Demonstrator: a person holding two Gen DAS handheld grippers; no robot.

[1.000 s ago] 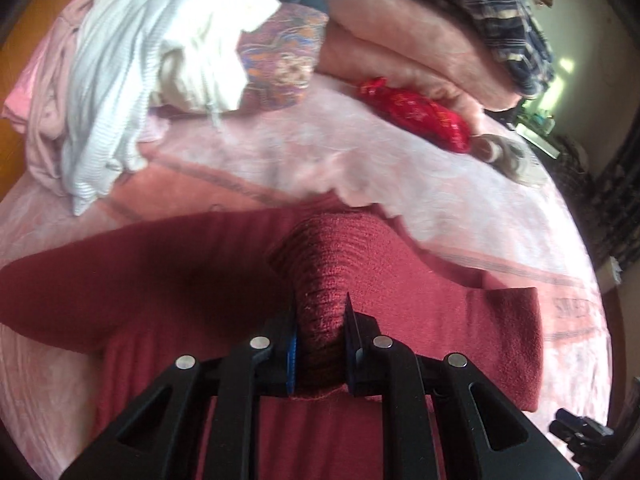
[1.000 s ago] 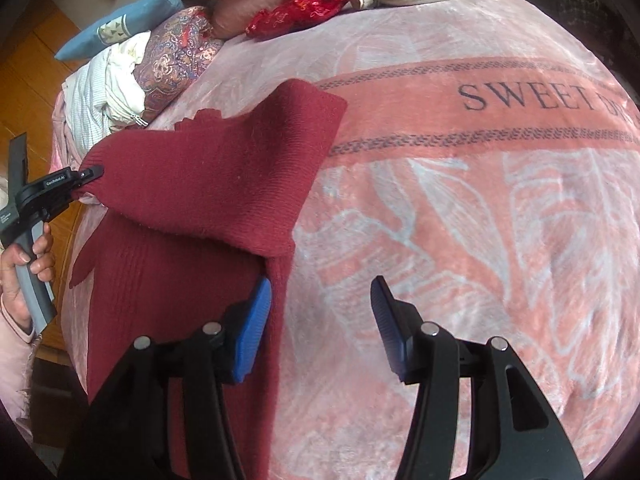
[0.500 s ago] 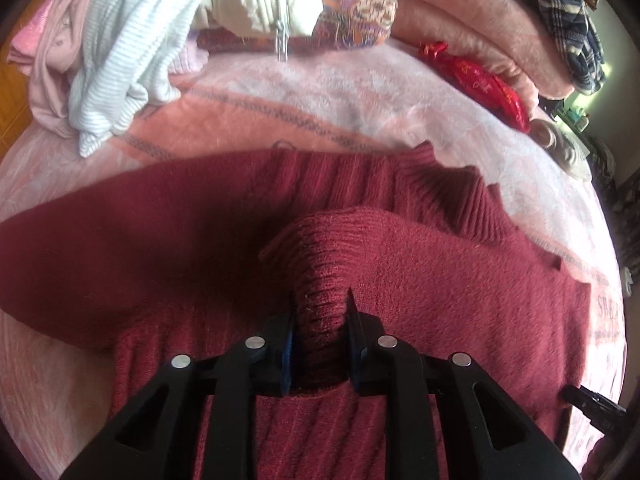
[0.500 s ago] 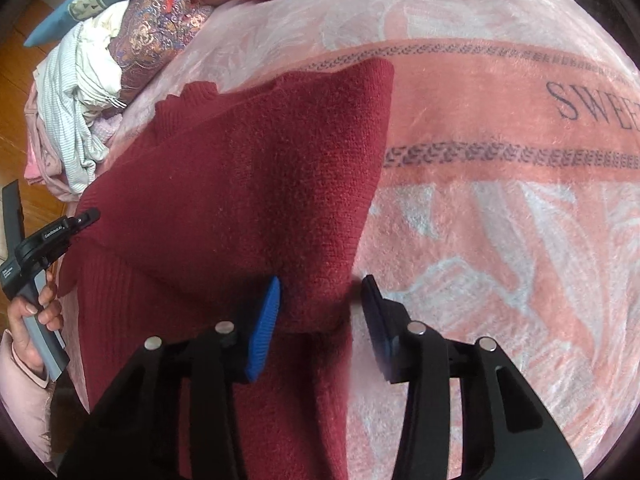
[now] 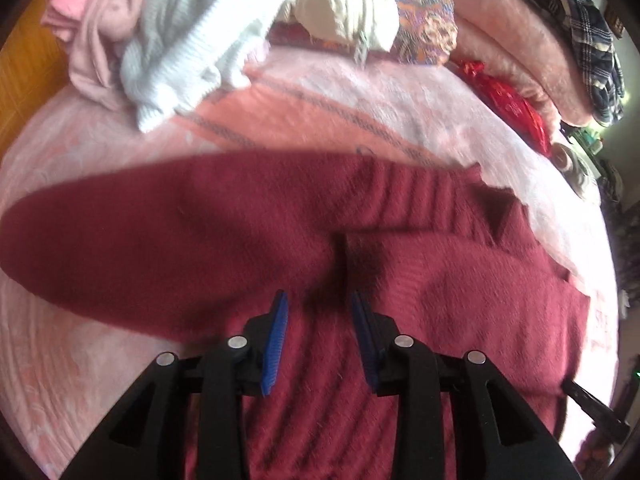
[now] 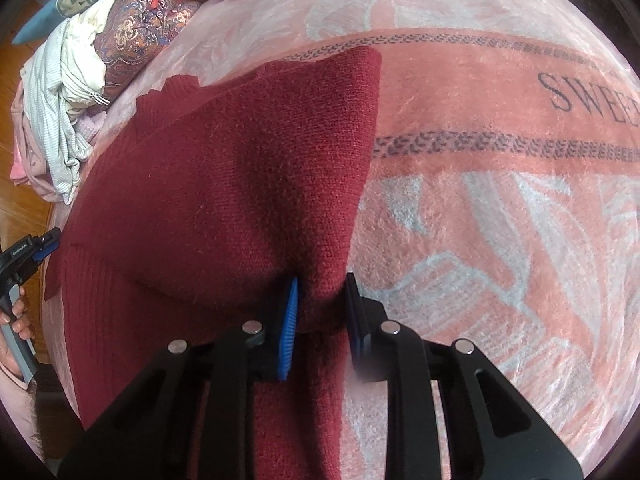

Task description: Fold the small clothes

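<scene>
I have the dark red knitted sweater (image 6: pixel 224 184) lying flat on the pink plush blanket (image 6: pixel 500 208), its long axis running left to right across the near part of the bed, collar toward the far side. The relation that matters: its right edge sits directly between the fingers of my right gripper (image 6: pixel 320 304), a bunched fold of knit filling the gap, so that hand is the nearer one for whatever fold comes next. Those jaws are closing and the pads look pressed against the fold.

My left gripper (image 5: pixel 318 320) hovers over the middle of the sweater (image 5: pixel 280 240), jaws opening, pads clear of the fabric; nothing is between them.

Compared with a second ago, the left pads were clenched on a raised ridge of sleeve that now lies laid across the body, and the right jaws stood wide with only blanket between them. The pile of pale clothes (image 5: pixel 192 32) at the far left is untouched.
</scene>
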